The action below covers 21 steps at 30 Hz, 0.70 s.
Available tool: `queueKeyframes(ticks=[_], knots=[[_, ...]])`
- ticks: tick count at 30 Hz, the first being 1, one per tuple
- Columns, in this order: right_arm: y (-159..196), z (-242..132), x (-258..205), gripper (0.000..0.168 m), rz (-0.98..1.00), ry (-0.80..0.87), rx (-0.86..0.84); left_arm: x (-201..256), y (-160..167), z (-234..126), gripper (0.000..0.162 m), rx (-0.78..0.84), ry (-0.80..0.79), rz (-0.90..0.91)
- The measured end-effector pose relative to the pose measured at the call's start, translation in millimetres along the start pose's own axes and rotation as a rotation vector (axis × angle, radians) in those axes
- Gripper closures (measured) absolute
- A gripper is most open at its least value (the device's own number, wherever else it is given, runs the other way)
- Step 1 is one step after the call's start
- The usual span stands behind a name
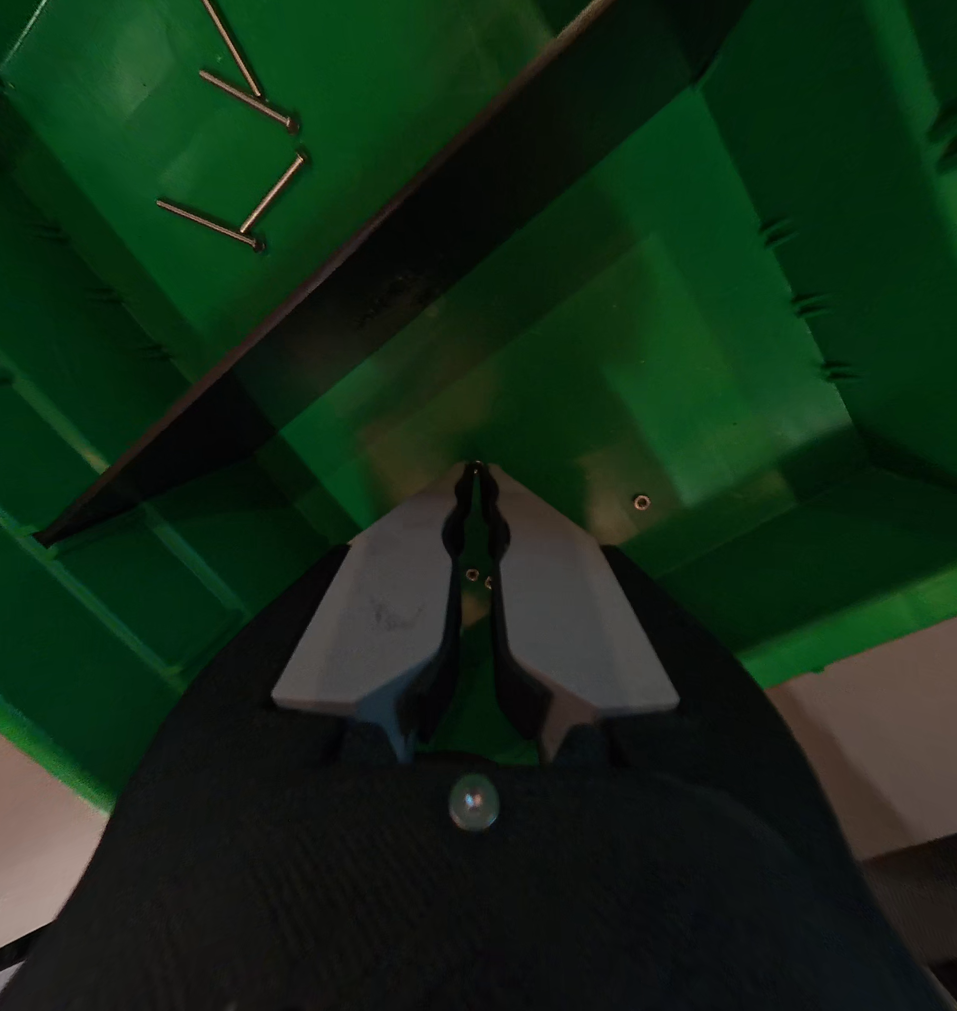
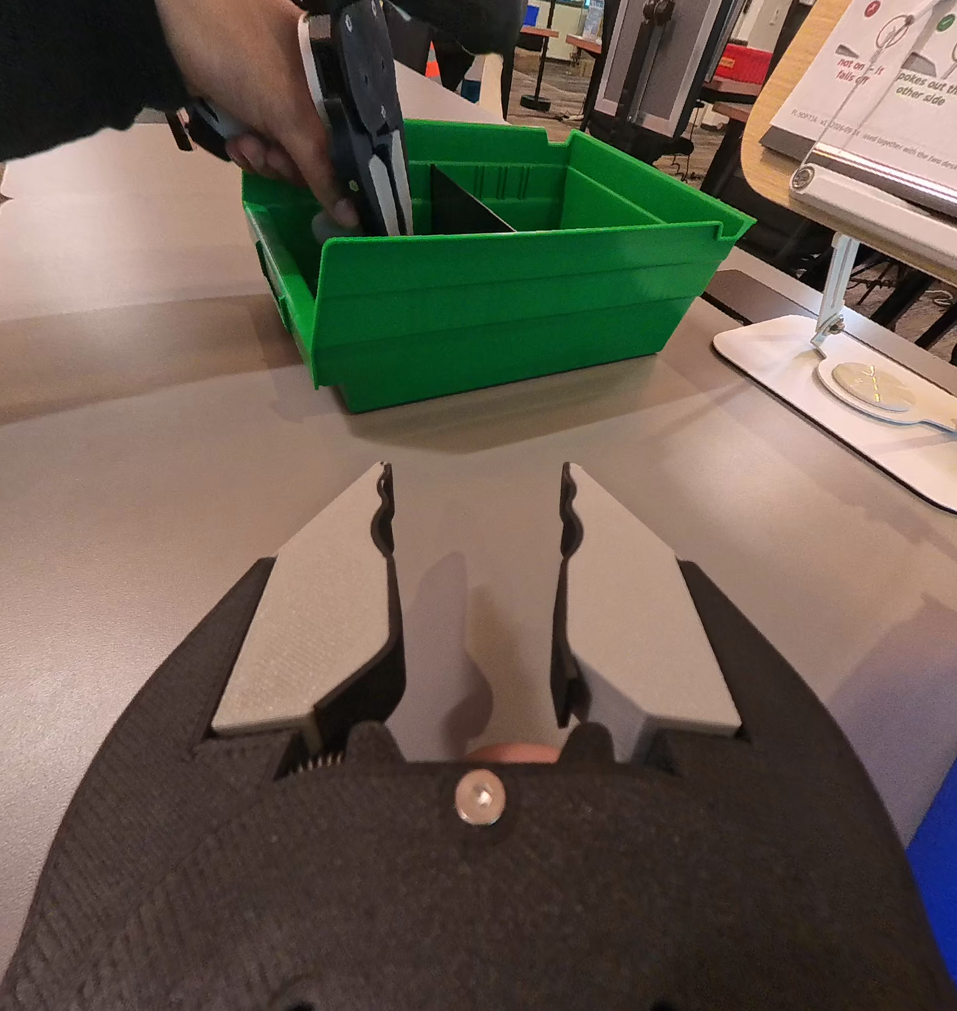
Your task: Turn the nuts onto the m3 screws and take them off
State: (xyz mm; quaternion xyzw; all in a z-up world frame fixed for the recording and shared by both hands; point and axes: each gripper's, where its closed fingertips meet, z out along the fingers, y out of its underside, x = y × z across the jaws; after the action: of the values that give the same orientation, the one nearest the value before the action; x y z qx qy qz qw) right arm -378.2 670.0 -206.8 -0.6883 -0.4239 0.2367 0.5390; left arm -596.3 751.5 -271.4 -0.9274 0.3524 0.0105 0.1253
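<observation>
Right, nut (image 1: 477, 465) sits pinched at the very tips of the left gripper (image 1: 477, 471), jaws closed on it, just above the floor of the green bin (image 1: 684, 328). Two more nuts (image 1: 472, 573) show through the slot between the fingers, at 6 o'clock from the tips. Another loose nut (image 1: 641, 500) lies at 3 o'clock, apart from the fingers. All are in the near compartment.

Black divider (image 1: 410, 262) runs diagonally from 7 to 1 o'clock across the left wrist view. Beyond it, at 11 o'clock, the far compartment holds four m3 screws (image 1: 209, 224), long and thin, lying flat, some touching at the ends.

Only the left wrist view shows the bin contents. The right wrist view sees the bin (image 2: 492, 306) from outside; its front wall hides the floor, nuts and screws. It does show the left gripper (image 2: 397, 219) dipping steeply into the bin at 11 o'clock, held by a person's hand (image 2: 257, 98), just left of the divider (image 2: 465, 205).

Right gripper (image 2: 477, 471) is spread wide, nothing between the fingers, over the grey tabletop (image 2: 137, 492), well short of the bin.

Room: left tips are near the divider on one side and clear of the bin wall at 3 o'clock. A white stand base (image 2: 848, 394) sits at 2 o'clock of the right gripper, beside the bin; a printed sheet (image 2: 903, 65) is clipped above it.
</observation>
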Motion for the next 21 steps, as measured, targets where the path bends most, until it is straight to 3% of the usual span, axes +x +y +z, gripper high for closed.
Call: queueKeyframes(ticks=[21], knots=[[0,0,0,0.110,-0.003,-0.001,-0.001,4,-3,-14,0.161,0.005,-0.017,0.032]])
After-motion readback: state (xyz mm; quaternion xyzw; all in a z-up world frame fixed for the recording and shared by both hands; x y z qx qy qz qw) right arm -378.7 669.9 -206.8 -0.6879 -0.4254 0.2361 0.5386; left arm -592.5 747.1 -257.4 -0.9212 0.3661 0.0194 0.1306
